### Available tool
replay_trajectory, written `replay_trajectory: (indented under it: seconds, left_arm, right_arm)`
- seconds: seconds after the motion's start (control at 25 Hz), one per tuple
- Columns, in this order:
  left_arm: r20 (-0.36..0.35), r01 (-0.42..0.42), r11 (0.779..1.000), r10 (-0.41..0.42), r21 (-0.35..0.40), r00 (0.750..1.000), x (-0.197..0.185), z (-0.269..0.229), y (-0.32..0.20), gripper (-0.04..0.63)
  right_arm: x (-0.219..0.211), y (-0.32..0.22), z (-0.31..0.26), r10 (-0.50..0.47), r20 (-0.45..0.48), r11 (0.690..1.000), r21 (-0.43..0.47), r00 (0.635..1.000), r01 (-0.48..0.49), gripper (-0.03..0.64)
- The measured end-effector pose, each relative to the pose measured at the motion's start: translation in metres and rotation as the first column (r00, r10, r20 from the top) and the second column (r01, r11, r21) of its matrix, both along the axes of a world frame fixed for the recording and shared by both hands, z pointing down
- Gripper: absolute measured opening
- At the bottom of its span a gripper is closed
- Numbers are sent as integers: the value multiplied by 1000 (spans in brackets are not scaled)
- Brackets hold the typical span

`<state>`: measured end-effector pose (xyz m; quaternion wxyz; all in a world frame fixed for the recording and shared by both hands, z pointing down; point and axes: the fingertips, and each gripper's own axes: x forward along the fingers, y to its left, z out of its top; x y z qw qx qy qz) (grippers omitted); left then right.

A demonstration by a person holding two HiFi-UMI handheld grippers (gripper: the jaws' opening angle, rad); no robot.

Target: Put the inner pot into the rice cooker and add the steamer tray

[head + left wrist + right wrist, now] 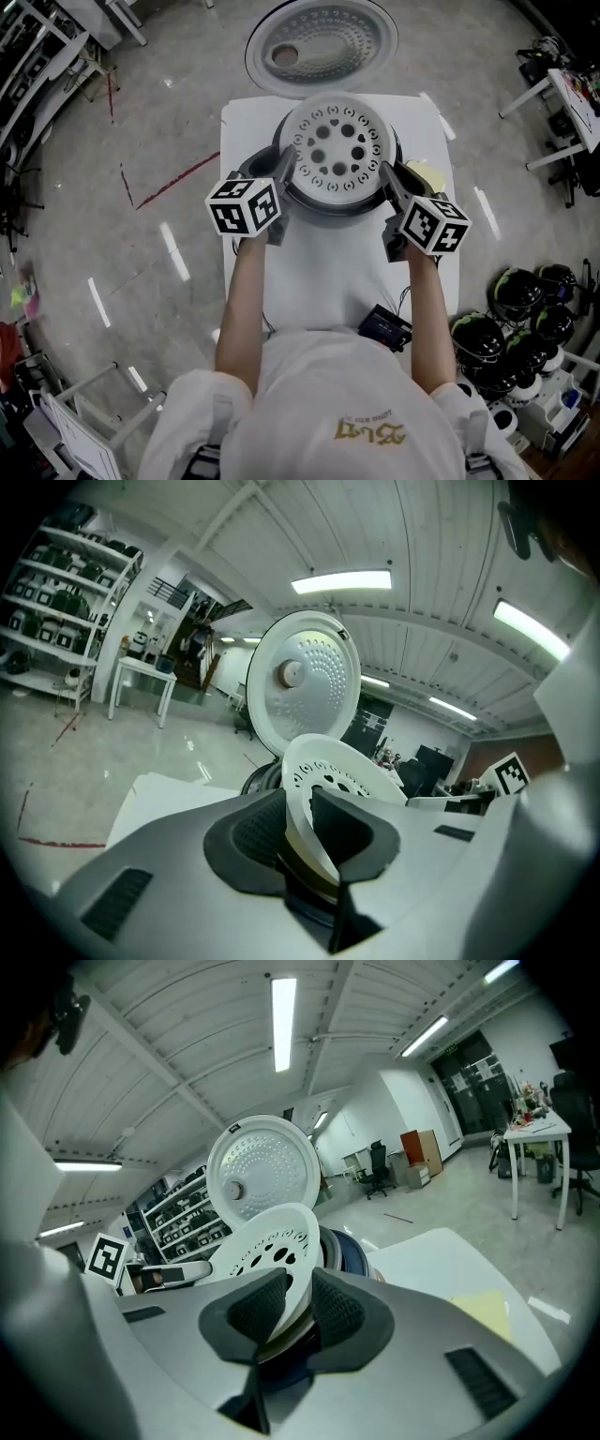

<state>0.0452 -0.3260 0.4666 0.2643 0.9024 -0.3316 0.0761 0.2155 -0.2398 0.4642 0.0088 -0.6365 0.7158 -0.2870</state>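
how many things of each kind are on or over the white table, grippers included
grey rice cooker, lid open: 1
white perforated round steamer tray: 1
yellow paper sheet: 1
black boxy device: 1
grey two-jaw grippers, left gripper and right gripper: 2
total: 6

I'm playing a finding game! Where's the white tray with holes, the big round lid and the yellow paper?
steamer tray (336,145): head view, middle of its holed top.
lid (323,42): head view, its dimpled inner face.
yellow paper (486,1314): right gripper view, its flat middle.
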Motion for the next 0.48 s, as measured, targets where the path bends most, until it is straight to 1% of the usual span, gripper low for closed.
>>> replay_trajectory:
  seconds: [0.16, 0.36, 0.48]
  left_arm:
    - [42, -4, 1000, 4, 12, 999, 3, 4, 1, 98]
    - [75, -15, 999, 12, 31, 997, 3, 4, 2, 110]
    - [116, -23, 998, 17, 57, 993, 4, 4, 2, 122]
  right_arm:
    - [3, -1, -1, 14, -40, 1000, -1, 999, -14, 87]
    - [4, -3, 0, 29, -137, 999, -13, 990, -31, 97]
    - [4, -3, 0, 33, -206, 999, -16, 978, -37, 104]
